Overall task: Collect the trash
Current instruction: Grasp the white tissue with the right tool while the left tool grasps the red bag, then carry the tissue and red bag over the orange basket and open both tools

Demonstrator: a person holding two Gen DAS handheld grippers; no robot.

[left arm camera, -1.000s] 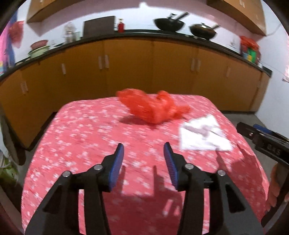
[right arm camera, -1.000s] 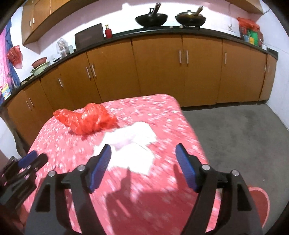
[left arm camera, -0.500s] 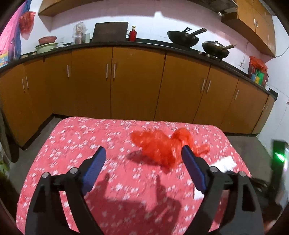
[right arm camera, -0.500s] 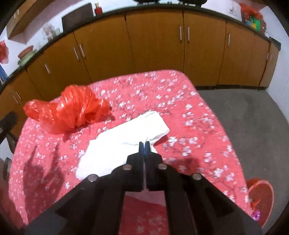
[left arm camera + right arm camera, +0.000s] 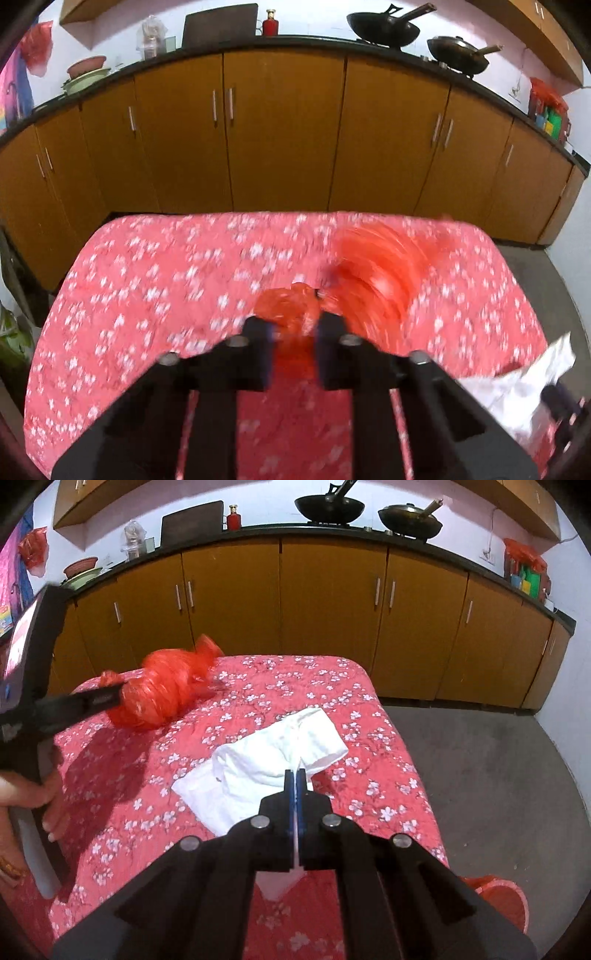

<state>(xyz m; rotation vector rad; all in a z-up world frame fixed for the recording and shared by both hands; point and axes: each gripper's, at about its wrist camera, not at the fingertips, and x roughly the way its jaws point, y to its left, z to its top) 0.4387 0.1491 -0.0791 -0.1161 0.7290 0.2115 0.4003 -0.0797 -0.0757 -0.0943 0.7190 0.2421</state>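
A crumpled red plastic bag (image 5: 373,273) hangs blurred above the red flowered table (image 5: 155,288). My left gripper (image 5: 294,325) is shut on the bag's near end. The bag (image 5: 162,694) and the left gripper (image 5: 107,698) also show at the left of the right wrist view. A white paper sheet (image 5: 273,764) is lifted partly off the table (image 5: 125,812). My right gripper (image 5: 295,775) is shut on its near edge. The paper also shows at the lower right of the left wrist view (image 5: 517,387).
Brown cabinets (image 5: 332,613) line the far wall under a dark counter with two pans (image 5: 328,506). Grey floor (image 5: 480,760) lies right of the table. A red bin (image 5: 506,897) stands on the floor at the lower right.
My left gripper has shut on the red bag and lifted it. My right gripper, shut on the white paper half a second ago, has raised it a little.
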